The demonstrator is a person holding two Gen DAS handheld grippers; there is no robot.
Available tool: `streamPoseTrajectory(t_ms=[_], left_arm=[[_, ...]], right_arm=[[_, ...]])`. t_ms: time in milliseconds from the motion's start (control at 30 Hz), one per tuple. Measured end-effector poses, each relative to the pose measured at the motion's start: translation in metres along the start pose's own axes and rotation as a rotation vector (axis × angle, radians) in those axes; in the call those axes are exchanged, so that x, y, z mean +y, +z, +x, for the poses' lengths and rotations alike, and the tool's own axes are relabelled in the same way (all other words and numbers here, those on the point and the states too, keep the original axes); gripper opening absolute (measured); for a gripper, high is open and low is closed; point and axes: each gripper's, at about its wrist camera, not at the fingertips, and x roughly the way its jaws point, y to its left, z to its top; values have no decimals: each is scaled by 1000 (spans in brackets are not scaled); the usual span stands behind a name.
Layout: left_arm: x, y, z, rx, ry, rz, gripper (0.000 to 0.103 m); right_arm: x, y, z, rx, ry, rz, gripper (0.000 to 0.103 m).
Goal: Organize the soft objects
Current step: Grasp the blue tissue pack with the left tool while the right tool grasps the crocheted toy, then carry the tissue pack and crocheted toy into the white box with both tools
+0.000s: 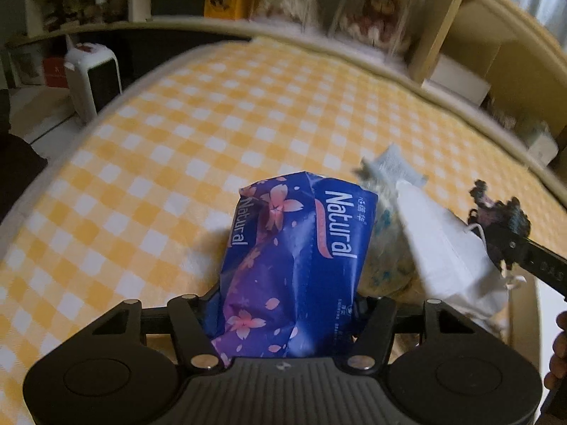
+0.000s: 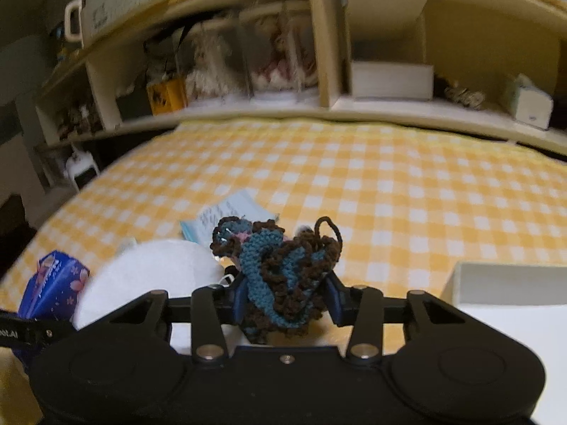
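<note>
Yellow-and-white checked cloth [image 1: 212, 134] covers a bed, with cluttered shelves [image 1: 453, 35] beyond. From the left wrist view, the left gripper [image 1: 283, 304] clamps a blue flowered tissue pack [image 1: 297, 248]; a white face mask [image 1: 450, 248] lies just right. From the right wrist view, the right gripper [image 2: 285, 294] pinches a teal-and-brown crocheted piece [image 2: 280, 269], with a white box [image 2: 510, 283] near right.

yellow checked cloth [image 1: 212, 134], shelving [image 2: 326, 53], white box [image 2: 503, 283]

Glossy plastic tissue pack [image 1: 294, 262], rough crocheted yarn piece [image 2: 283, 272], soft matt checked cloth [image 1: 212, 124].
</note>
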Motion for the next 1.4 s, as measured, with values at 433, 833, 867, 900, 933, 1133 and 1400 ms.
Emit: streamPoseTrajectory(t_ms=[433, 833, 867, 900, 933, 1133, 1400], left_arm=[[-2, -4, -78, -190, -82, -39, 63], [-14, -24, -118, -235, -165, -9, 64], [-17, -25, -120, -235, -174, 1, 64], [-20, -27, -122, -233, -184, 8, 64], [-23, -28, -124, -231, -194, 12, 64], [-57, -29, -133, -224, -246, 63, 64], [-141, -26, -119, -155, -361, 110, 64]], right_arm=[[-6, 26, -103, -126, -23, 17, 45], [-27, 10, -183, -175, -13, 85, 46], [-29, 9, -190, -181, -16, 87, 47], [-32, 7, -196, -187, -19, 93, 47], [-34, 6, -202, -192, -22, 98, 47], [-64, -2, -233, -222, -69, 149, 47], [-119, -16, -239, -211, -180, 221, 48]])
